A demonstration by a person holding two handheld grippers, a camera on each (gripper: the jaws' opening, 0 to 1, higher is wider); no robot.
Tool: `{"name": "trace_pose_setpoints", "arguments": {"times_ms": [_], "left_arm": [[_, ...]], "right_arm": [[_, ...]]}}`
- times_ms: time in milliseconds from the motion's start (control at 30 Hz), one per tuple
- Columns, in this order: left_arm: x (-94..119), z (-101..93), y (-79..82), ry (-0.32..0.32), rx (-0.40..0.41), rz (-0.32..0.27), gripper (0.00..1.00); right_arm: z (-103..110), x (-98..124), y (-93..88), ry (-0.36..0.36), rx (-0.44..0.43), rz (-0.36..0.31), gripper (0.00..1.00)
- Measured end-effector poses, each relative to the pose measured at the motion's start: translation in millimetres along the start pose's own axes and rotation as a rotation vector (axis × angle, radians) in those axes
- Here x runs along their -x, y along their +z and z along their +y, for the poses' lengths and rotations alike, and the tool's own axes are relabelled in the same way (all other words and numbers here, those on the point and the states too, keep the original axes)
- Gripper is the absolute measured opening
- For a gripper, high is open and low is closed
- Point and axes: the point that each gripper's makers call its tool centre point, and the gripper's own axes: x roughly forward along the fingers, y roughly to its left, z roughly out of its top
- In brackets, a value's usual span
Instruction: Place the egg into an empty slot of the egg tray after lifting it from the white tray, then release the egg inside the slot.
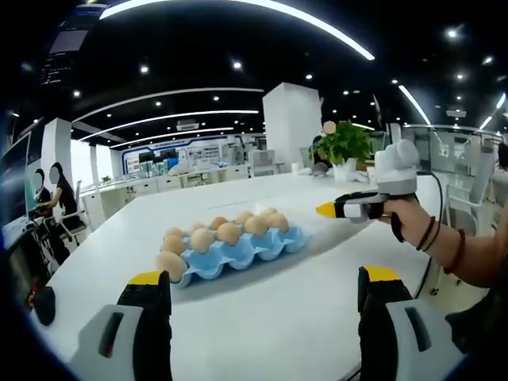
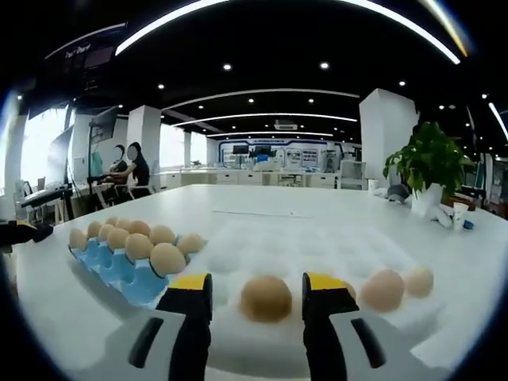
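Observation:
The blue egg tray lies mid-table holding several brown eggs. My left gripper hangs open in front of it, nothing between its yellow-tipped jaws. In the right gripper view, the white tray lies straight ahead with the blue egg tray to its left. One brown egg rests on the white tray's near edge, and my right gripper is open around it with a small gap on each side. Two more eggs lie to the right. A hand holds the right gripper.
The white table is long, with its near edge at the lower left. A potted plant and small items stand at the far right end. People sit at desks beyond the table. A dark object lies near the left edge.

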Motion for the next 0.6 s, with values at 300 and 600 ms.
{"name": "trace_pose_setpoints", "arguments": {"times_ms": [300, 600], "left_arm": [[0, 1.5, -0.5, 0.003, -0.005, 0.006, 1.0], [0, 4.9, -1.0, 0.008, -0.008, 0.013, 1.0]], "right_arm": [[-8, -7, -10.2, -0.033, -0.012, 0.031, 0.29], [-9, -9, -8.9, -0.028, -0.021, 0.071, 0.28]]}}
